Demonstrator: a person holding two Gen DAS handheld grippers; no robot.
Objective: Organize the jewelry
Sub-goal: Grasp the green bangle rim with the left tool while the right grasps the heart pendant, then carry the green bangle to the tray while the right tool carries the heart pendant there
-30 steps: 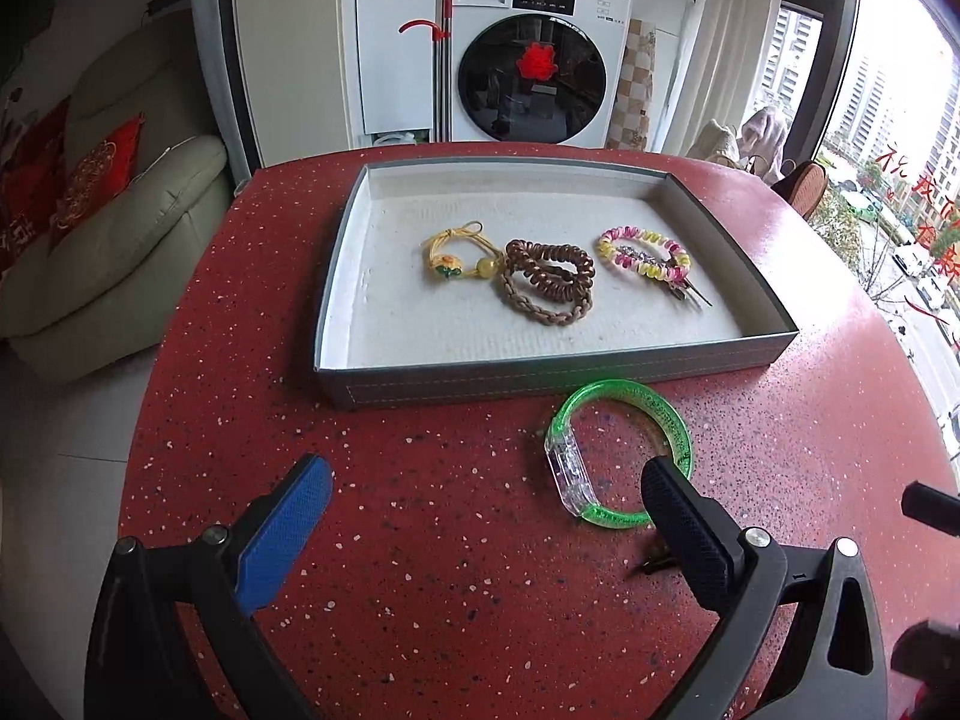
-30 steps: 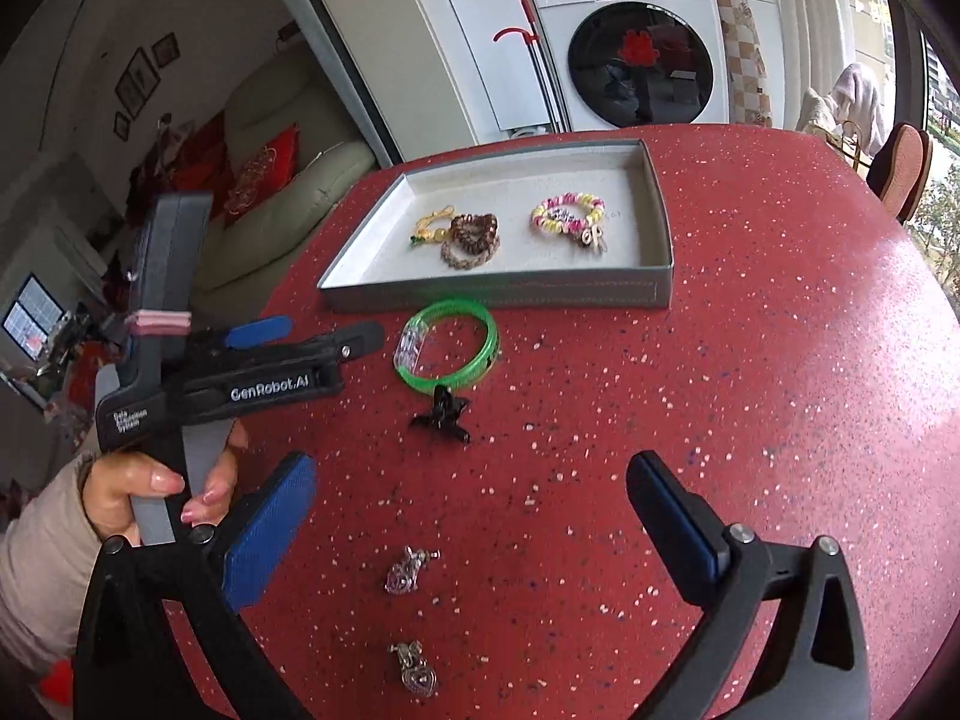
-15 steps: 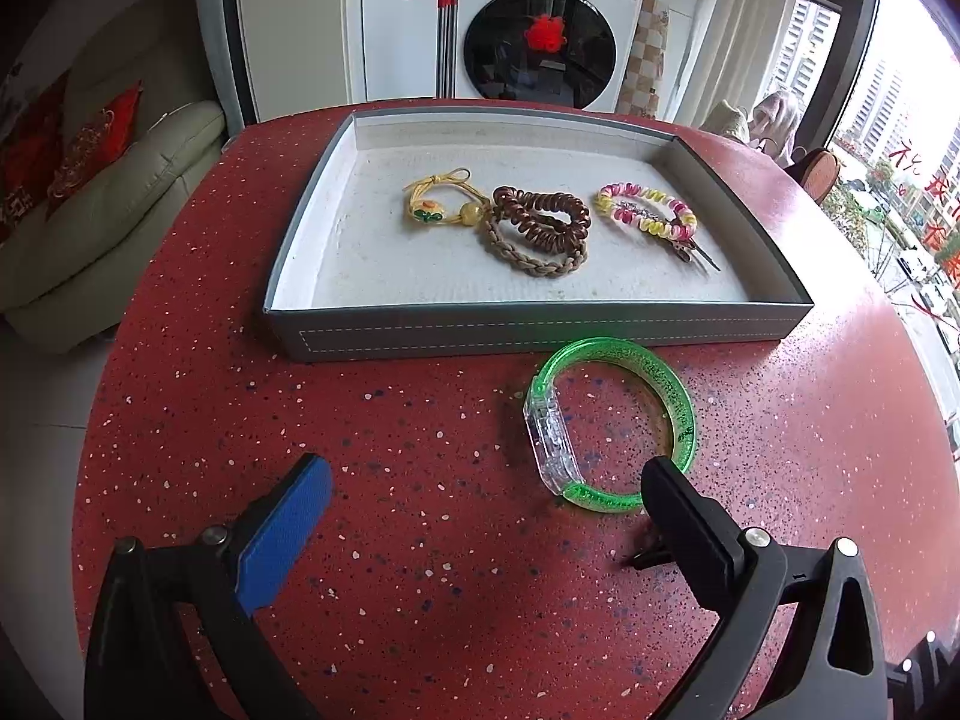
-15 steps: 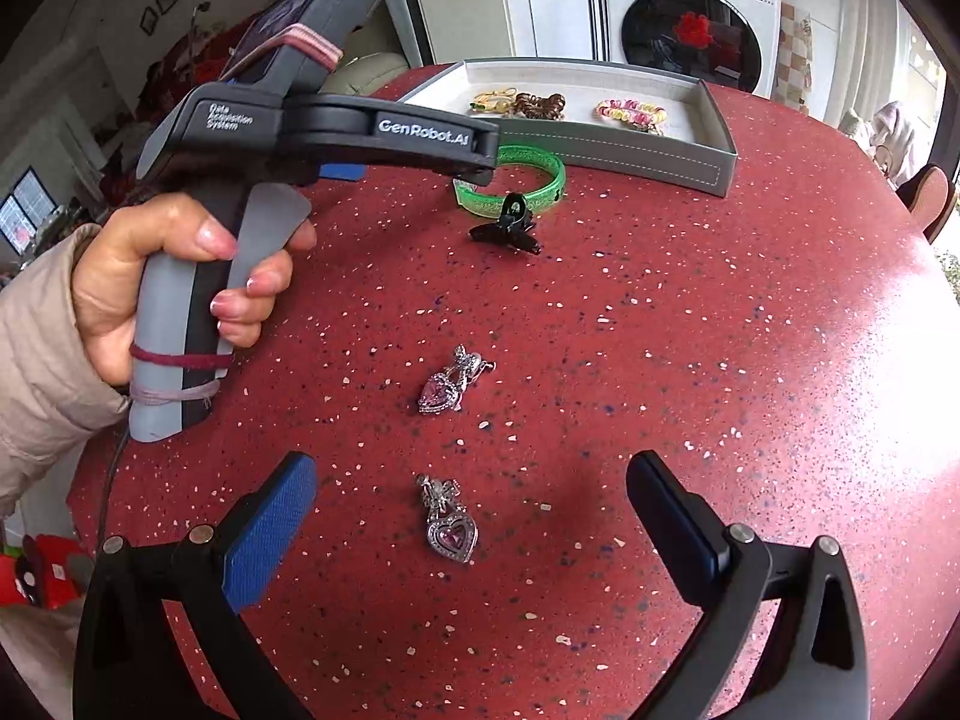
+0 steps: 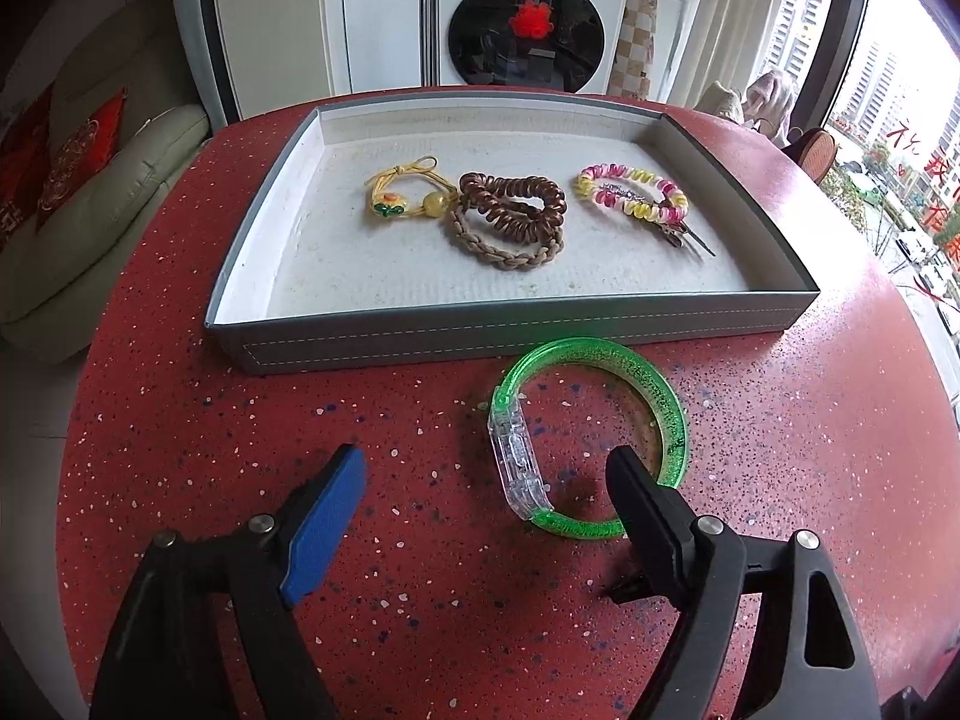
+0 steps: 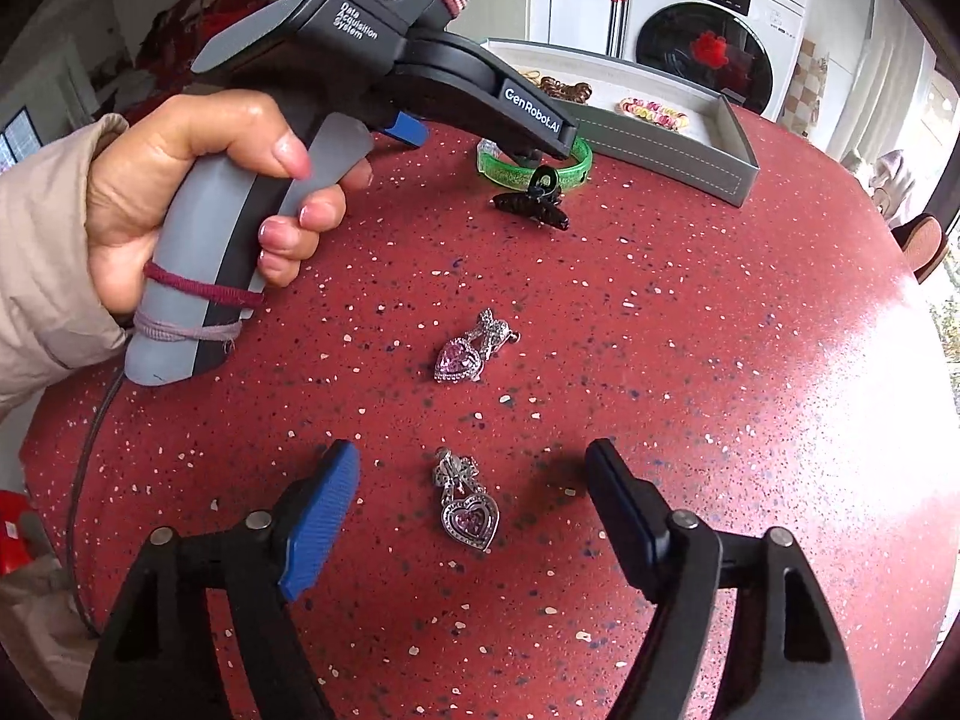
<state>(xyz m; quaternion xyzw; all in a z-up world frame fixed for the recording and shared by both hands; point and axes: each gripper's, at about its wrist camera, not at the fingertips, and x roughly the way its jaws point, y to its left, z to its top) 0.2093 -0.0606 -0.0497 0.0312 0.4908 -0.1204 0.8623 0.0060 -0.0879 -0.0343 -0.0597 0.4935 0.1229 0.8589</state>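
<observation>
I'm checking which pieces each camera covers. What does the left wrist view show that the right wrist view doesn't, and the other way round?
Only the left wrist view shows the yellow cord bracelet and the thin metal hair clip in the tray, and the left gripper, jaws closing astride the green bangle's clear clasp.

Only the right wrist view shows two silver heart pendants, a hand, and the right gripper, jaws closing around the nearer pendant.

Both share the grey tray, green translucent bangle and red speckled table.

A beige padded sleeve (image 6: 36, 252) covers the wrist; the black plastic gripper (image 6: 474, 504) carries silver screws and blue ribbed pads (image 6: 321, 525).
</observation>
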